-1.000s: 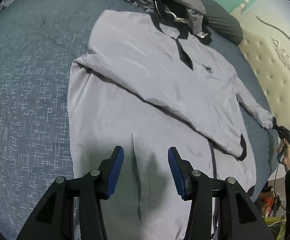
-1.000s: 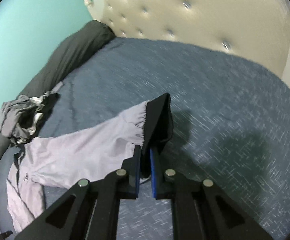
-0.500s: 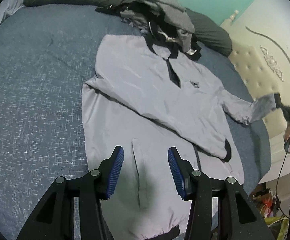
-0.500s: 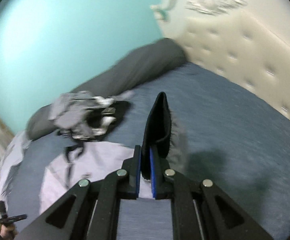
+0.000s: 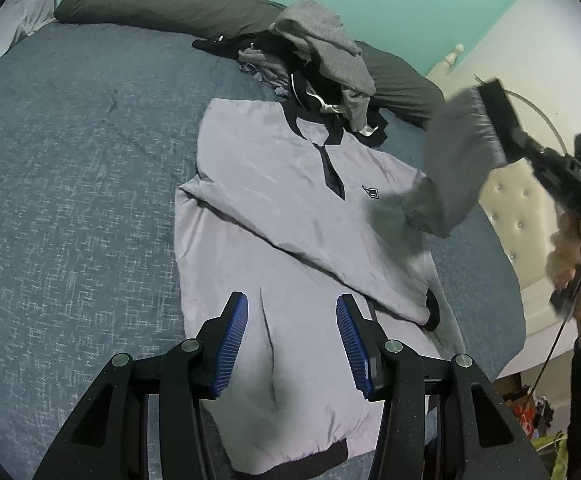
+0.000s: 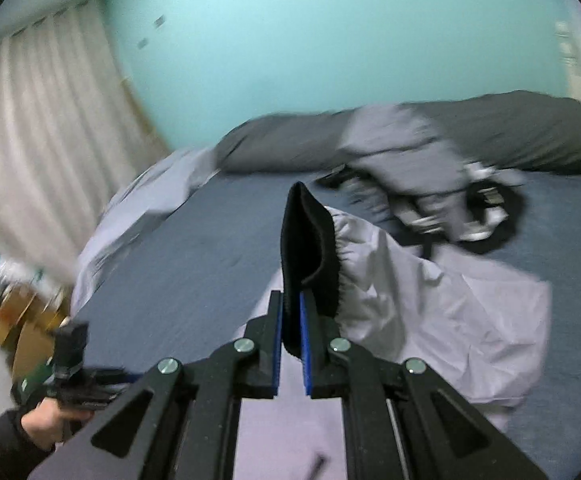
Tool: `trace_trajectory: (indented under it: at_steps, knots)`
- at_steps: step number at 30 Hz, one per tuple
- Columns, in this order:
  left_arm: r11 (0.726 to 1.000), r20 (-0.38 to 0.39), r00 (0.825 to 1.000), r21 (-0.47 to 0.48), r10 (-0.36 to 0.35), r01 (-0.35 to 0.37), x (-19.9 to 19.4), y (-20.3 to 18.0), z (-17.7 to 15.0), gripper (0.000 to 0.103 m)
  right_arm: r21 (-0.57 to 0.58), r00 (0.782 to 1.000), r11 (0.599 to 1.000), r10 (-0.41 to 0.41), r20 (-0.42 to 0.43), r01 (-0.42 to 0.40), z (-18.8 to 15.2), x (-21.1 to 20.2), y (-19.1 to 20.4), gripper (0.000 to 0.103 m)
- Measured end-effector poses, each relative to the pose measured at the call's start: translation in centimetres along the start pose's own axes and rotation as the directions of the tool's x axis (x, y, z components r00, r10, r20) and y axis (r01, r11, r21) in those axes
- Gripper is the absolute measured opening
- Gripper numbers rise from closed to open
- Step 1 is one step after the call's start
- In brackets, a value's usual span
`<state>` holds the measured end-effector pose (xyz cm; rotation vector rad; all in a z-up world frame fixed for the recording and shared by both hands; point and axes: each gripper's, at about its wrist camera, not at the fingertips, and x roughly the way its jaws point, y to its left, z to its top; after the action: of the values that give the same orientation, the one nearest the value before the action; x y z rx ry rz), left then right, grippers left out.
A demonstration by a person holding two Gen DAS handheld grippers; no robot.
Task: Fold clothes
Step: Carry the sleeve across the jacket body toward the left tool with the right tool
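A pale grey jacket with black collar, cuffs and hem lies flat on the blue bedspread. One sleeve is folded across its chest, its black cuff near the hem. My right gripper is shut on the black cuff of the other sleeve. That sleeve hangs lifted and blurred above the jacket's right shoulder. The jacket body spreads below the right gripper. My left gripper hovers open above the jacket's lower front, with nothing between its blue pads.
A heap of grey and black clothes sits just past the collar, in front of a long dark pillow. A tufted cream headboard borders the bed on the right. A person's hand holds the right gripper. Curtains hang past the bed's far side.
The right gripper has lifted the sleeve by its cuff off the bed and swung it up and over towards the jacket body. The left gripper has risen a little, still open.
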<state>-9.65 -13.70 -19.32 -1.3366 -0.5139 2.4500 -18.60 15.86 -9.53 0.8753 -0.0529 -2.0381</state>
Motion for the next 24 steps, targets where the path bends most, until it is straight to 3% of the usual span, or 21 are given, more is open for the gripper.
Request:
trace_trajectory:
  at_steps: [6, 12, 17, 20, 24]
  knots:
    - [0.999, 0.001, 1.000, -0.031, 0.031, -0.031, -1.0, 2.6, -0.3, 0.050, -0.013, 0.983, 0.996, 0.081, -0.164, -0.085, -5.2, 7.4, 3.1, 0.007]
    - [0.999, -0.008, 0.999, -0.035, 0.042, -0.042, -0.8, 3.6, -0.6, 0.050, 0.031, 0.958, 0.993, 0.117, -0.261, -0.113, -9.5, 11.3, 3.7, 0.007]
    - [0.999, -0.032, 0.999, -0.032, 0.031, -0.032, 0.7, 3.2, -0.8, 0.050, 0.074, 0.913, 0.980, 0.197, -0.357, -0.182, -11.4, 12.1, 4.3, 0.012]
    - [1.000, -0.041, 0.999, -0.020, 0.023, -0.024, 1.4, 2.5, -0.8, 0.050, 0.100, 0.914, 0.974, 0.223, -0.340, -0.201, -11.5, 11.3, 3.7, 0.016]
    - [1.000, -0.056, 0.998, -0.005, 0.024, -0.025, 2.4, 2.0, -0.8, 0.050, 0.142, 0.942, 0.976, 0.201, -0.270, -0.167, -10.3, 8.7, 0.4, 0.029]
